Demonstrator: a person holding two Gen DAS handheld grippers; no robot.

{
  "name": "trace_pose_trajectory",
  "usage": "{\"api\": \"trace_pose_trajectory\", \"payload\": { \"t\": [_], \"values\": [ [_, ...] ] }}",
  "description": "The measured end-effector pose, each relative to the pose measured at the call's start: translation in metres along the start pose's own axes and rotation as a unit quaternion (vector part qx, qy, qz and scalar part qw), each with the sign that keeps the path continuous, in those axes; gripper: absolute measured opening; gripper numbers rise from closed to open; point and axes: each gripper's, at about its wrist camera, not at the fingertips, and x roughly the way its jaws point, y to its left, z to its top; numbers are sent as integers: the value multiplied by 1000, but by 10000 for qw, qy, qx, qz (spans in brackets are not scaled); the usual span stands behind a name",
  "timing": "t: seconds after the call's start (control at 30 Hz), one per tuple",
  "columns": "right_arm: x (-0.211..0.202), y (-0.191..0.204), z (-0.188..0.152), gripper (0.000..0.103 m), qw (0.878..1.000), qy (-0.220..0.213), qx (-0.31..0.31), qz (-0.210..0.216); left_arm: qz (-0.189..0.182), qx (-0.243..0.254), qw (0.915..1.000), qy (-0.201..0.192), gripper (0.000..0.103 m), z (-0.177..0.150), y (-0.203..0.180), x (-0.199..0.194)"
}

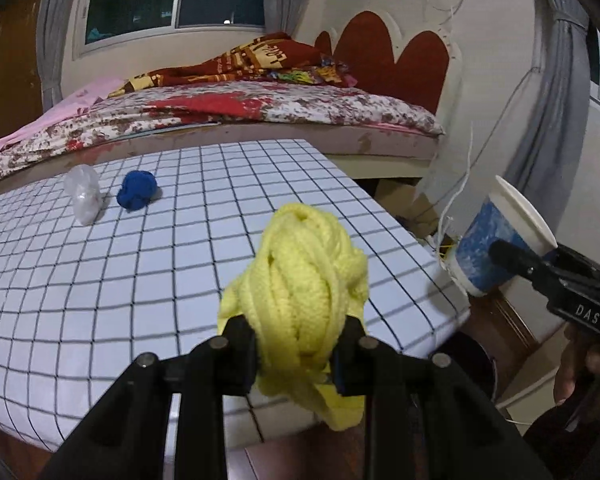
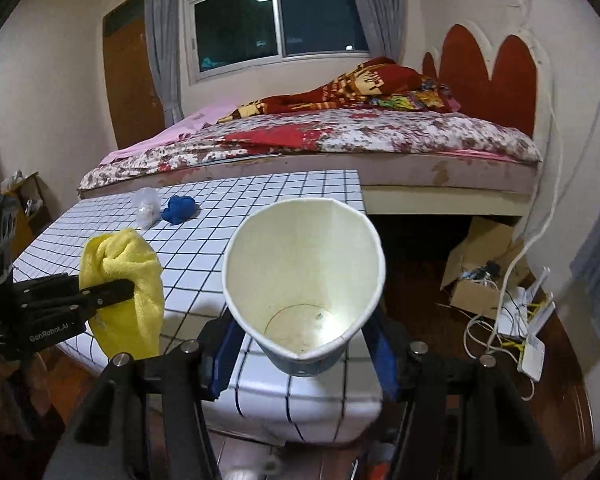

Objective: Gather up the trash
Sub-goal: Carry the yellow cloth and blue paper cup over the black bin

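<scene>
- While the clear plastic scrap (image 1: 83, 194) and the blue wad (image 1: 137, 189) lie side by side at the far left of the checkered tabletop (image 1: 204, 216), collecting looks only partly done: these two seem untouched, as I judge it.
- The left gripper (image 1: 296, 354) is clamped on the yellow cloth (image 1: 300, 288), held over the near edge of the tabletop, so that piece is picked up but not yet dropped anywhere.
- The right gripper (image 2: 304, 354) squeezes the paper cup (image 2: 304, 276) hard enough to bend its rim; the cup is held out past the tabletop's right corner.
- Left to do, I judge: get the yellow cloth into the cup, then fetch the two far pieces.
- The left view shows the cup's blue printed outside and its place off the corner, but not its inside.
- The right view looks straight into the cup, which holds nothing but faint stains, and shows the cardboard box (image 2: 480, 264) and cables (image 2: 500, 320) on the floor.
</scene>
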Motion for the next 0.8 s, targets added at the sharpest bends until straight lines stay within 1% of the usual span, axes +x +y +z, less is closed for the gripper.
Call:
{"api": "trace_pose_trajectory", "payload": {
  "t": [0.17, 0.4, 0.8],
  "values": [
    [-23, -15, -17, 59, 9997, -23, 204, -103, -164, 152, 9997, 38, 29, -12, -25, -4],
    [-49, -37, -38, 59, 9989, -3, 369, -275, -420, 377, 9984, 38, 29, -18, -58, -7],
    [-72, -81, -65, 59, 9965, 103, 642, -526, -860, 779, 9930, 224, 29, -29, -114, 6]
  ]
}}
